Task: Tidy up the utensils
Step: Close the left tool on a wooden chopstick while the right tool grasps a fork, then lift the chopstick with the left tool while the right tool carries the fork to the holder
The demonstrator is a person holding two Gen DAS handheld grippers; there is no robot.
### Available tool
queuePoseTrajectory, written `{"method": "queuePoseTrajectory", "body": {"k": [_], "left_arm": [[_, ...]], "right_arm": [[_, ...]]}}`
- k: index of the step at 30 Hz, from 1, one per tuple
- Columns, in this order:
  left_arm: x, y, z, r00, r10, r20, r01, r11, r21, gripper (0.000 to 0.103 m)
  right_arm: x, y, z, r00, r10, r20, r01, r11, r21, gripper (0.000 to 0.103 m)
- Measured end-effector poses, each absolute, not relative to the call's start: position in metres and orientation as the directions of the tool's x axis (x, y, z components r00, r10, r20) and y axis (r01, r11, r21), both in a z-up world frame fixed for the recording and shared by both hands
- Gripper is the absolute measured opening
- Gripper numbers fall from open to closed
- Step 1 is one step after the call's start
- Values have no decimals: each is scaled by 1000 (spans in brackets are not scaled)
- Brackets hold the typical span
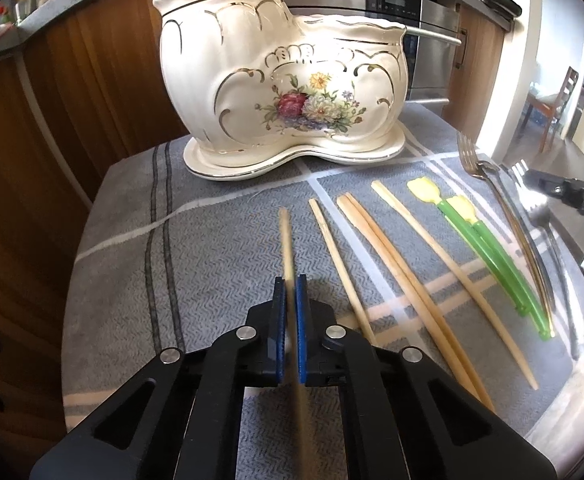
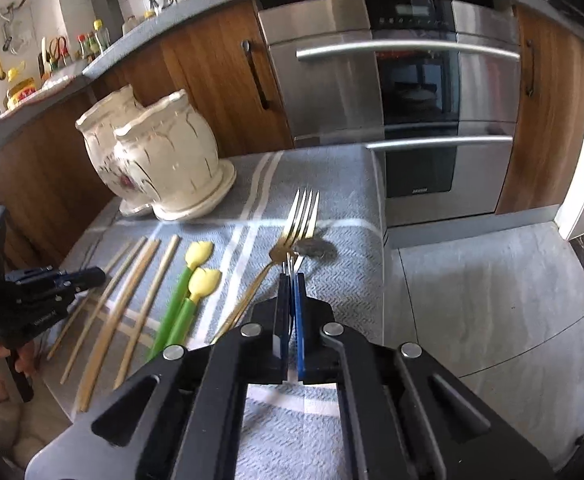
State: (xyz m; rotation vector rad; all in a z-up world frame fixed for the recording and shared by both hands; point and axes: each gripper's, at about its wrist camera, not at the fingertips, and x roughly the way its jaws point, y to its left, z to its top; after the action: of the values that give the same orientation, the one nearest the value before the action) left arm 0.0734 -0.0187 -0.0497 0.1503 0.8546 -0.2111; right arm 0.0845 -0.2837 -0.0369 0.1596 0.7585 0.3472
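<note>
- The left gripper [image 1: 290, 280] is squeezed tight on one wooden chopstick [image 1: 286, 240]. The stick lies at the left end of the row on the grey cloth [image 1: 131, 240] that covers the desk.
- The right gripper [image 2: 290, 278] is squeezed tight on a silver fork [image 2: 290, 262], at the right end of the row. A gold fork [image 2: 298, 220] lies just beside it.
- The white flowery holder [image 1: 275, 80] stands at the back of the cloth, with two open cups.
- Lift each one slowly and straight up, so it does not bump its neighbours.
- The chopstick is long and thin. It may tip in the gripper, so keep the hold firm.
- Drop the chopstick into one cup and the fork into the other, one hand at a time.
- Do not knock the holder. It looks easy to break.
</note>
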Motion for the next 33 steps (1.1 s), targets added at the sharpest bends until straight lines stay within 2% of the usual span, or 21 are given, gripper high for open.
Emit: {"method": "queuePoseTrajectory", "body": {"k": [10,17,23,33], "left_arm": [[57,-5,-32,680,-179,-711,255,967,0,5],[38,4,-1,783,-213,-584,265,964,3,5],[28,7,37,855,-240,-459,276,961,12,5],[56,18,105,924,-270,-269,277,961,-15,5]], "right_arm": [[40,-277,28,822,339,-457,-285,940,186,2],[24,-260,72,909,294,-296,-273,955,112,2],[36,-243,106,947,269,-178,-253,962,108,2],[83,-220,134,974,217,-64,-205,966,155,2]]}}
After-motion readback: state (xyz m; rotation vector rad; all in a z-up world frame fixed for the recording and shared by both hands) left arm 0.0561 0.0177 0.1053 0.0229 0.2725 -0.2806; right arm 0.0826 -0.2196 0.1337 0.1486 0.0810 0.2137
